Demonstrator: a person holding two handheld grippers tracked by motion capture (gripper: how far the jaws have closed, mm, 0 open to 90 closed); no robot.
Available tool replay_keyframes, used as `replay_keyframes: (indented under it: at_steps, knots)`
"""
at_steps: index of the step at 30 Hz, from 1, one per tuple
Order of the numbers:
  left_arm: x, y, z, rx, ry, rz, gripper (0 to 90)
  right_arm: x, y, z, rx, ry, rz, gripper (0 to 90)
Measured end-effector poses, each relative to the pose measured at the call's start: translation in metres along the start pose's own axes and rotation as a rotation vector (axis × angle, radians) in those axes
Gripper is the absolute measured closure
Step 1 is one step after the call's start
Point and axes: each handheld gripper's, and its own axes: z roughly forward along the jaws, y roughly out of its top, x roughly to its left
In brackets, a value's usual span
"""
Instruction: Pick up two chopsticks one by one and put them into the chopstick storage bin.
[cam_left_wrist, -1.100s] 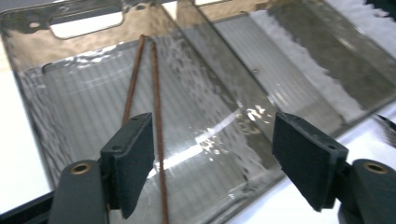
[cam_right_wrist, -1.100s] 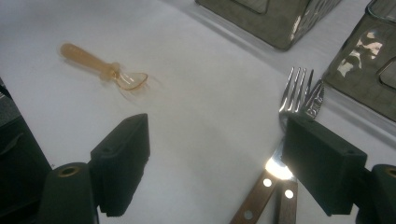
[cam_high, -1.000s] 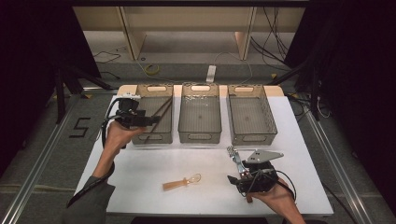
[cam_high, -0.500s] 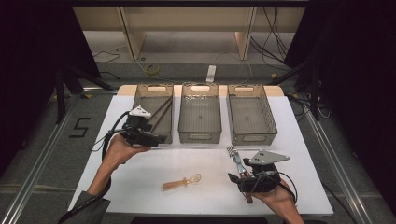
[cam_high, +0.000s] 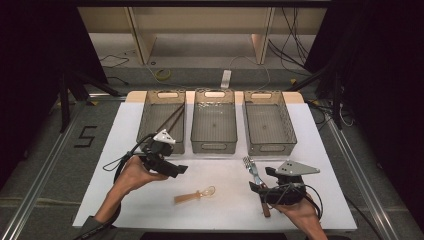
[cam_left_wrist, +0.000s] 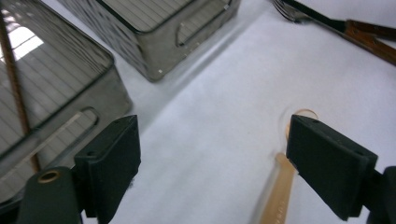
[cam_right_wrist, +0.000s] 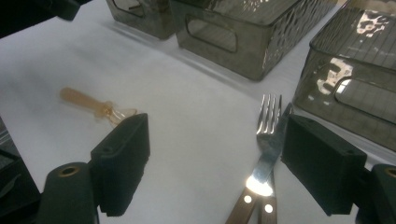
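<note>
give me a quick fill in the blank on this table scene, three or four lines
1. The number of grey see-through plastic bins in a row on the white table is ____.
2. The thin brown sticks lie in the ____ bin as the high view shows them.
3. The small translucent amber plastic spoon lies on the table between the two ____.
4. The wooden-handled metal fork lies by the right gripper, whose jaws are ____.

Missing words: three; left; grippers; open

The table (cam_high: 320, 150) surface is white. At its 12 o'clock edge, three bins (cam_high: 214, 125) are translucent grey with ribbed floors. The spoon (cam_high: 195, 195) is translucent amber; the fork (cam_right_wrist: 268, 140) is silver with a brown riveted handle.
</note>
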Motion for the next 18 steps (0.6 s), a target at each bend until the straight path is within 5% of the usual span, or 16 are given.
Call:
replay_keyframes:
  at_steps: [9, 18]
  knots:
    - [-0.016, -0.008, 0.009, 0.038, -0.025, 0.032, 16.8, -0.002, -0.001, -0.001, -0.038, 0.006, 0.025, 24.2]
    - [-0.03, -0.015, 0.024, 0.143, -0.038, 0.08, 16.6, -0.003, -0.002, -0.002, -0.045, 0.0, 0.027, 24.0]
